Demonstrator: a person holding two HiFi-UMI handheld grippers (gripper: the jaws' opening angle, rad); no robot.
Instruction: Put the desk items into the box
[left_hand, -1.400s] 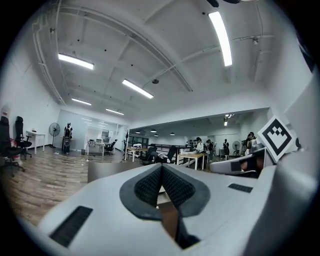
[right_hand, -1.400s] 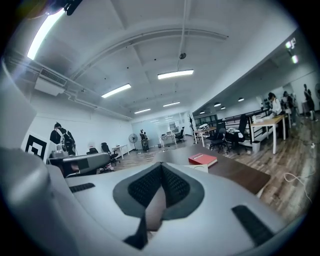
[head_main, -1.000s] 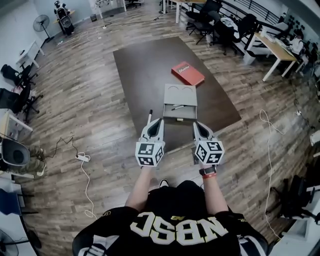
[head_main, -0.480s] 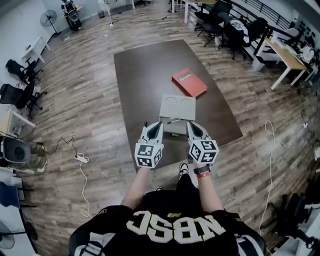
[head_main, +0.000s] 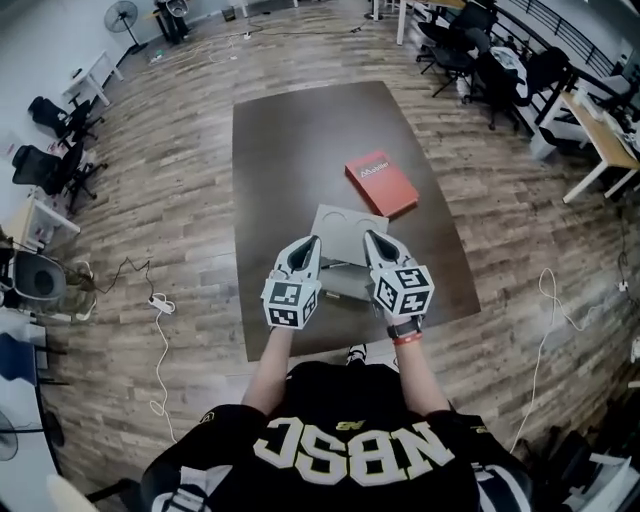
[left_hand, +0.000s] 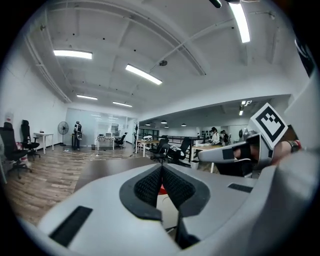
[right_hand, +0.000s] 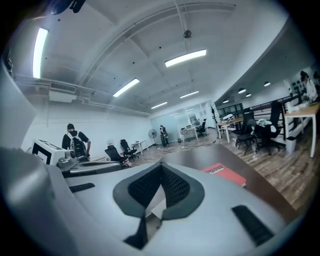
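A grey box (head_main: 345, 222) with two round recesses lies on the dark brown table (head_main: 300, 140); its near part is hidden behind both grippers. A red book (head_main: 381, 183) lies just beyond it to the right. My left gripper (head_main: 313, 241) hovers over the box's near left corner, and my right gripper (head_main: 368, 237) hovers over its near right. Both are shut with nothing between the pads. In the left gripper view the jaws (left_hand: 161, 168) meet above the pale box (left_hand: 167, 210). The right gripper view shows its jaws (right_hand: 161, 168) closed, with the red book (right_hand: 224, 174) ahead.
Wooden floor surrounds the table. Office chairs (head_main: 470, 55) and desks (head_main: 600, 130) stand at the far right, more chairs (head_main: 50, 150) at the left. A power strip with a cable (head_main: 160, 305) lies on the floor to the left. A person (right_hand: 76, 142) stands far off.
The person has stepped up to the table and both grippers have moved forward over the box's near edge. The pens seen earlier are now hidden behind the grippers.
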